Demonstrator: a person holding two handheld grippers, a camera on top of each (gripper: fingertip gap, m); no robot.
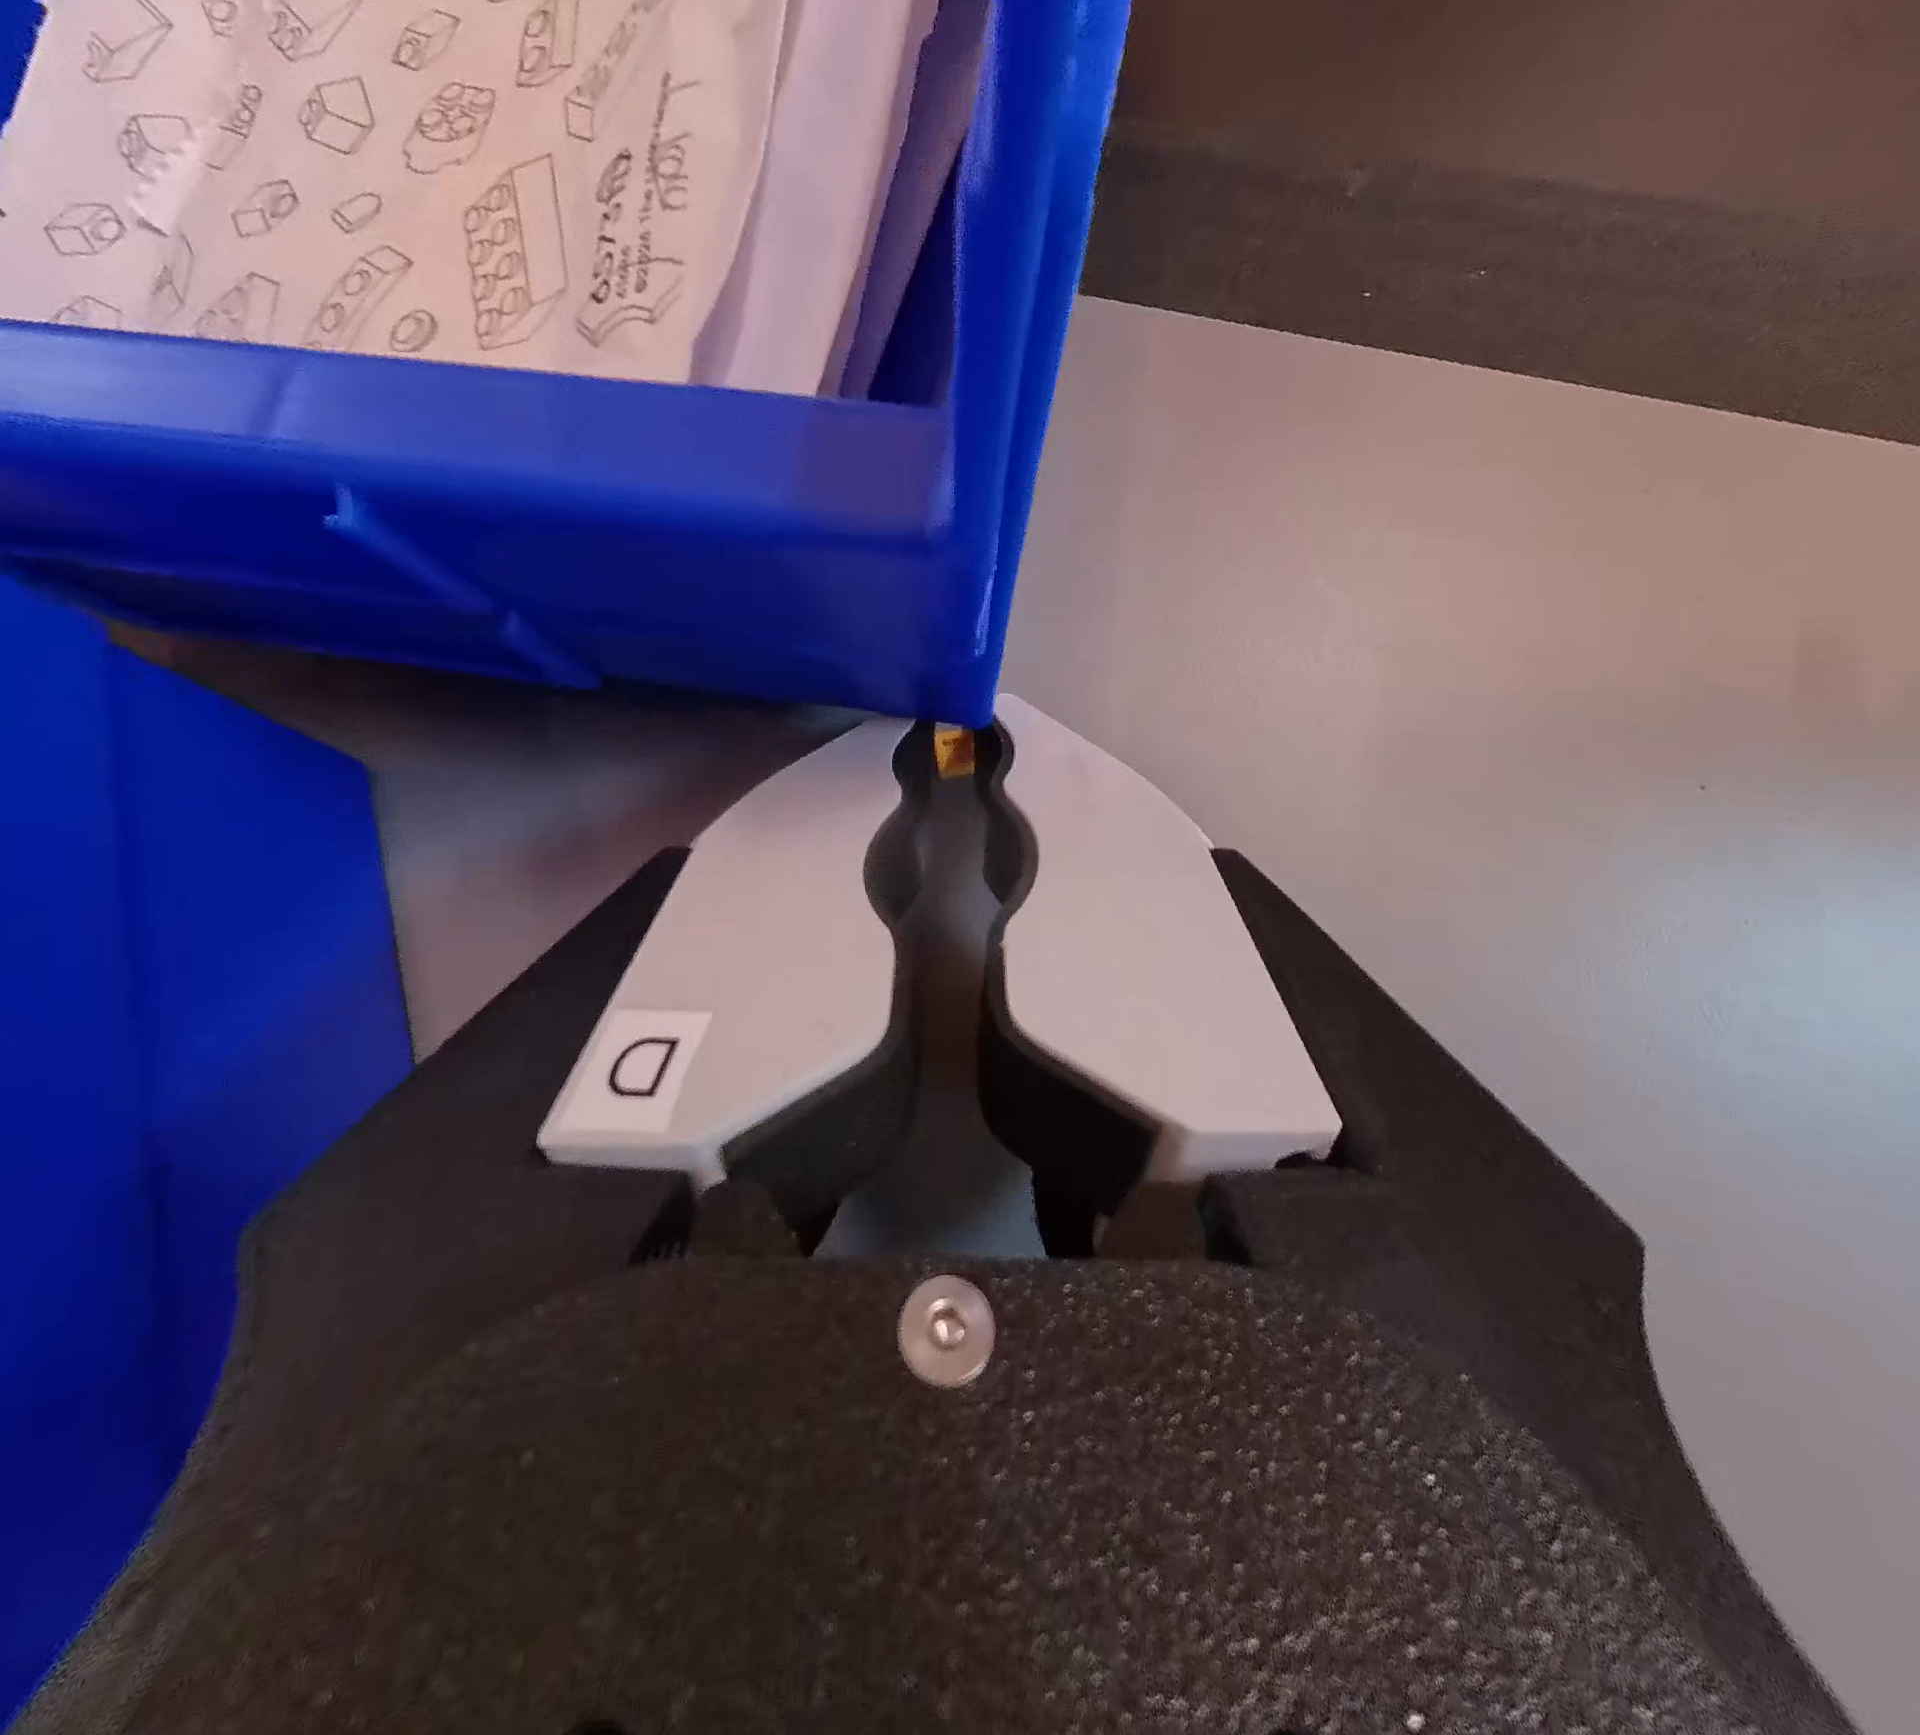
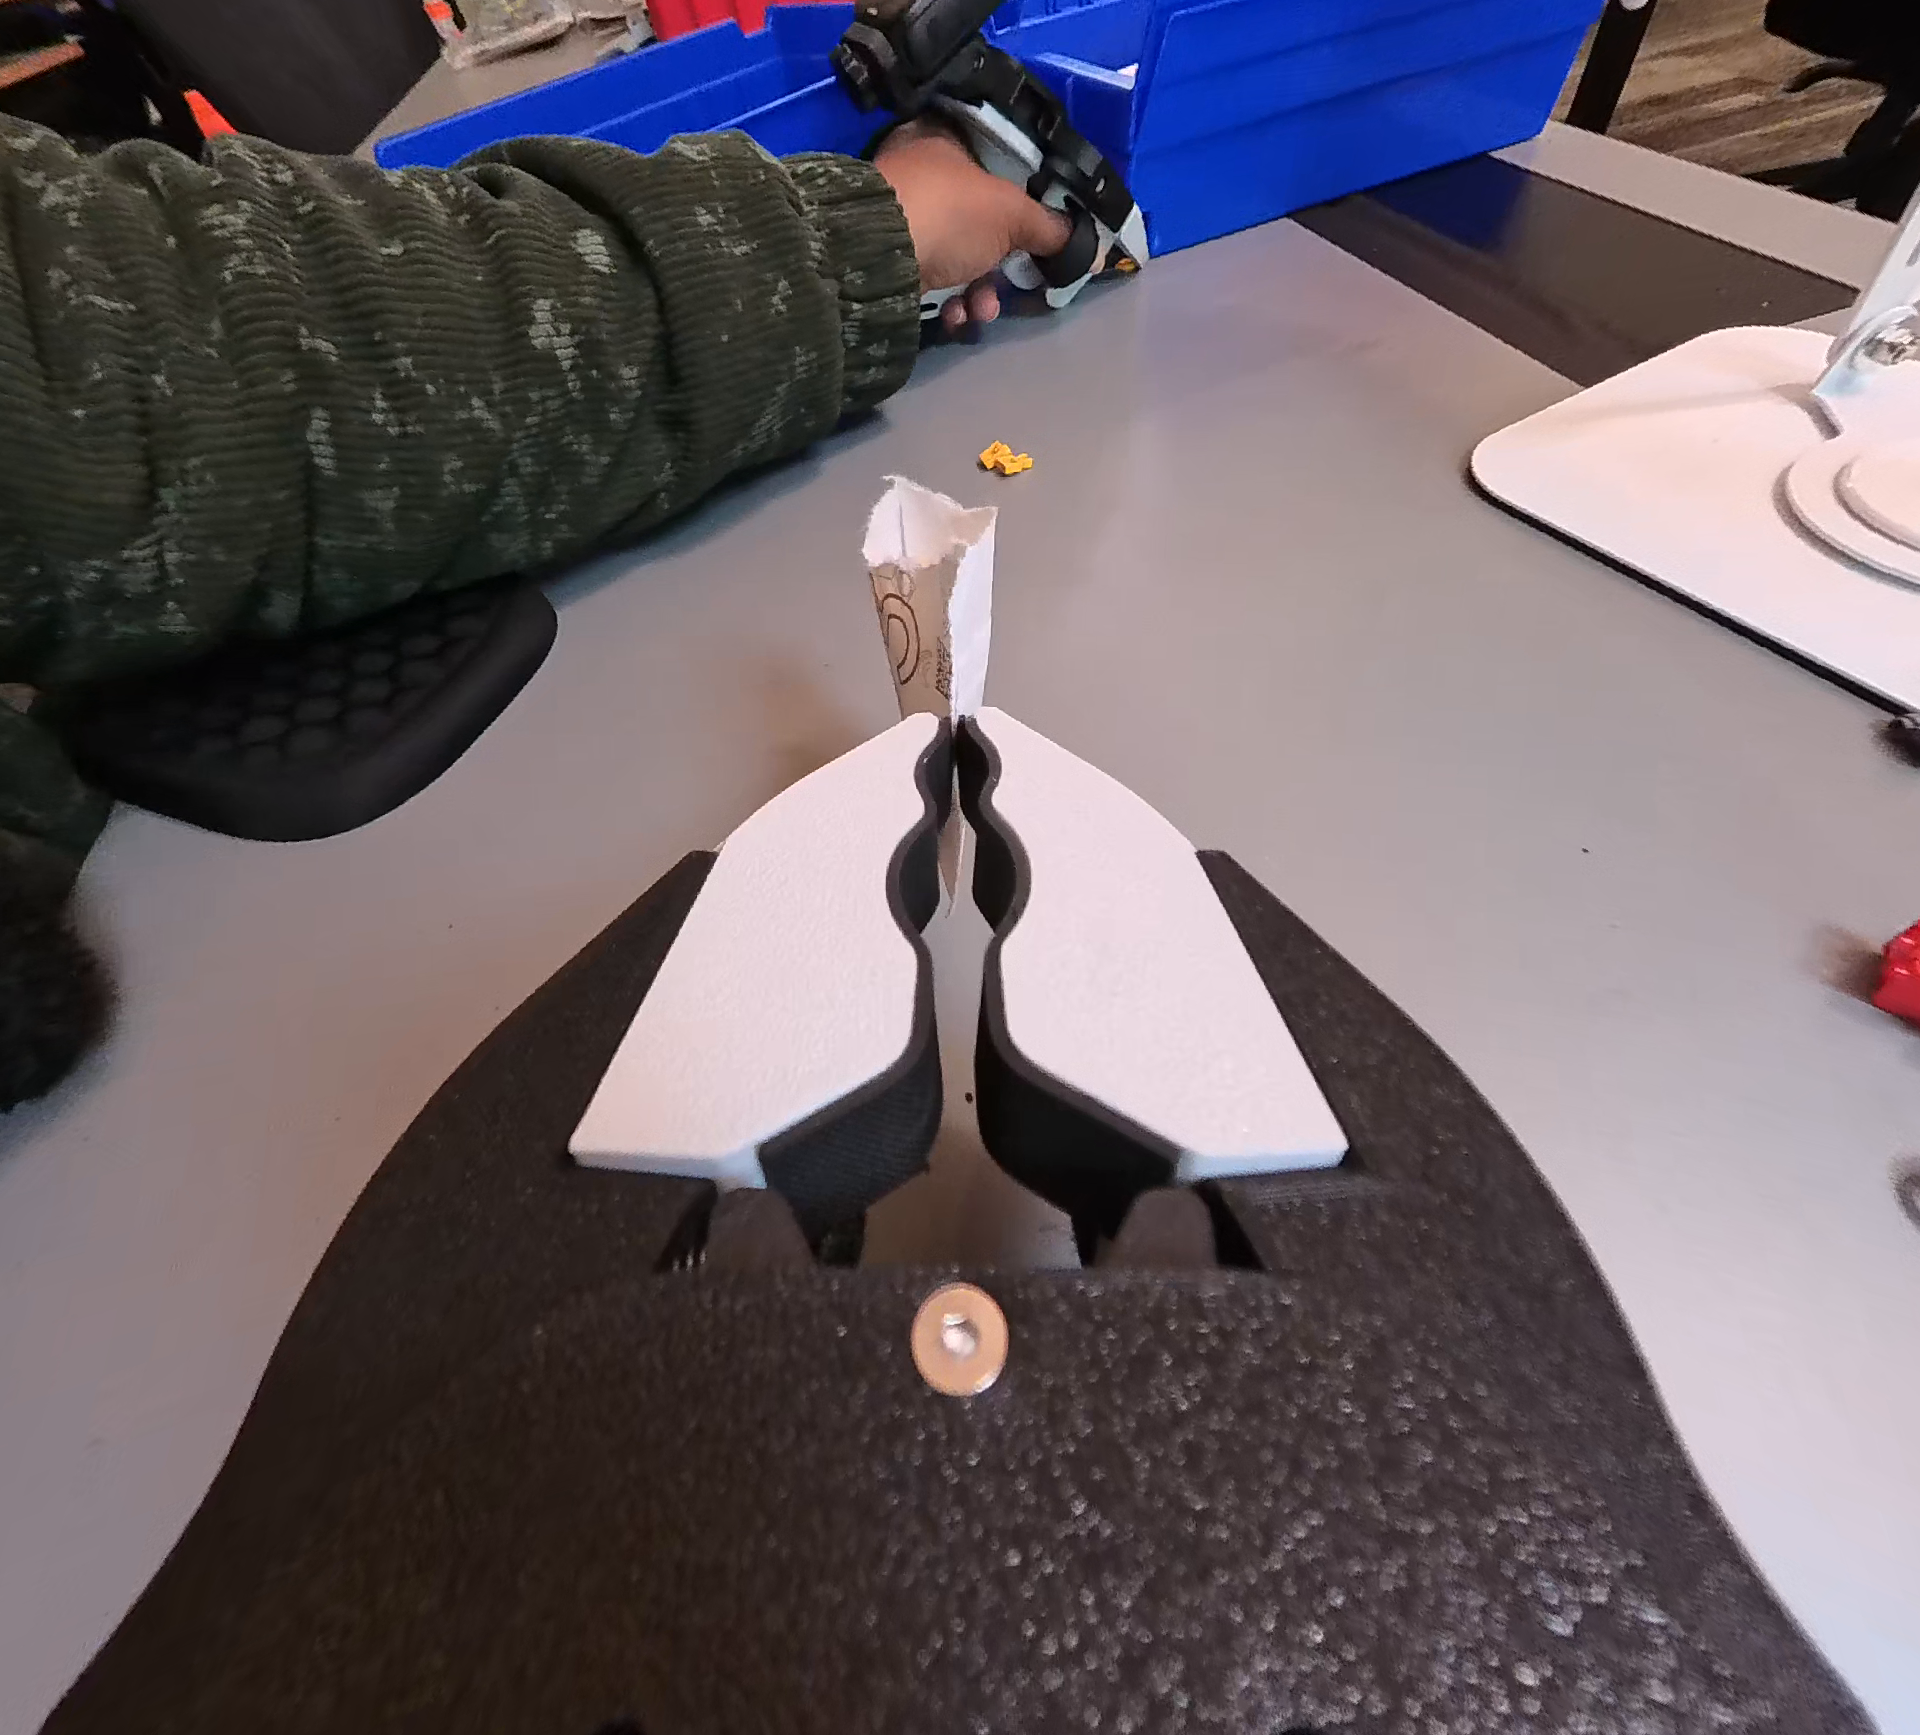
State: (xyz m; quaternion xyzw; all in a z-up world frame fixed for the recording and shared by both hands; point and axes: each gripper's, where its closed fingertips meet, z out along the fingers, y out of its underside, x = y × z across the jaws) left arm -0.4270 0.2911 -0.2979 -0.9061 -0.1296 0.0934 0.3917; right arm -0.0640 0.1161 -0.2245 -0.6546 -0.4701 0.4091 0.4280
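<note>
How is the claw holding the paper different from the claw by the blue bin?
The right claw pinches a torn paper scrap; the left claw grips a tiny yellow piece. The right claw hangs over open grey table; the left claw sits at the corner of the blue bin. The scrap sticks far out; the yellow piece barely shows. Both have white fingers and are closed.

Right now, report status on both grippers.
Left gripper shut on small yellow piece, against blue bin. Right gripper shut on torn paper scrap.
</note>
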